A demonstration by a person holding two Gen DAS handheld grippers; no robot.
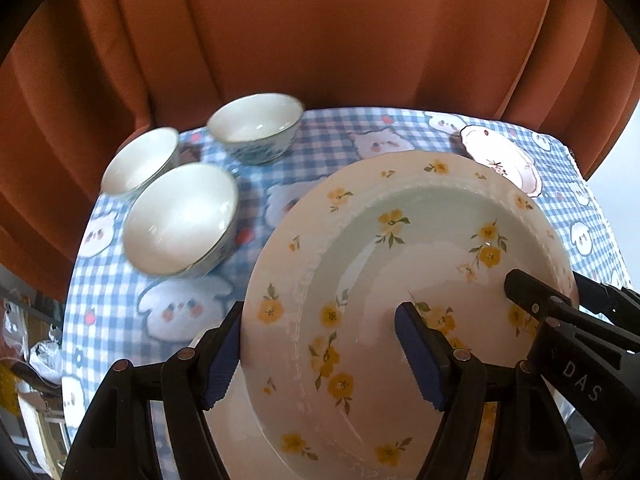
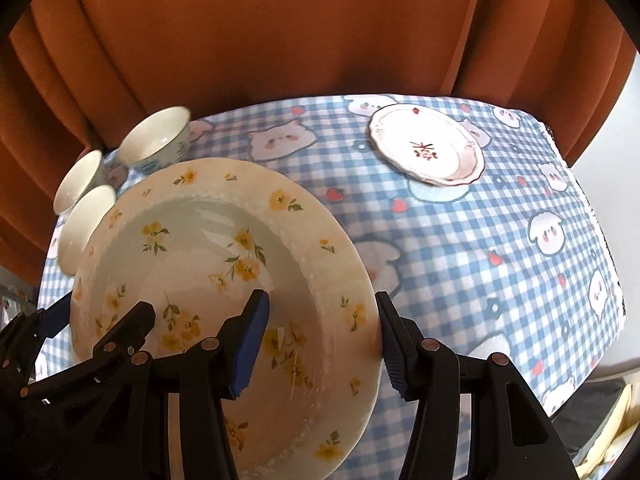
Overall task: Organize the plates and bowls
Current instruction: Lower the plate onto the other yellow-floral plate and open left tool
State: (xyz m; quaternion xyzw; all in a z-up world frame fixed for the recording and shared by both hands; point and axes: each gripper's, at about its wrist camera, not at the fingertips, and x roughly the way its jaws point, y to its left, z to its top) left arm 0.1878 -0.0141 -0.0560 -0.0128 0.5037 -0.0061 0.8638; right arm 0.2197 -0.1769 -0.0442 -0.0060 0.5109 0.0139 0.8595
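Yellow-flowered plate [image 1: 400, 280] sits clamped by its opposite rims in my left gripper [image 1: 320, 356] and right gripper [image 2: 320, 344], small plate [image 2: 428, 148] lying far right.

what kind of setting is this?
Probably a home dining table: a blue checked cartoon tablecloth, an orange curtain behind it, and household crockery laid out, three bowls and a small plate.

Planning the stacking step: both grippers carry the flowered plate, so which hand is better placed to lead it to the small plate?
Right, probably. The small plate lies on the right gripper side of the flowered plate; the bowls sit on the left gripper side.
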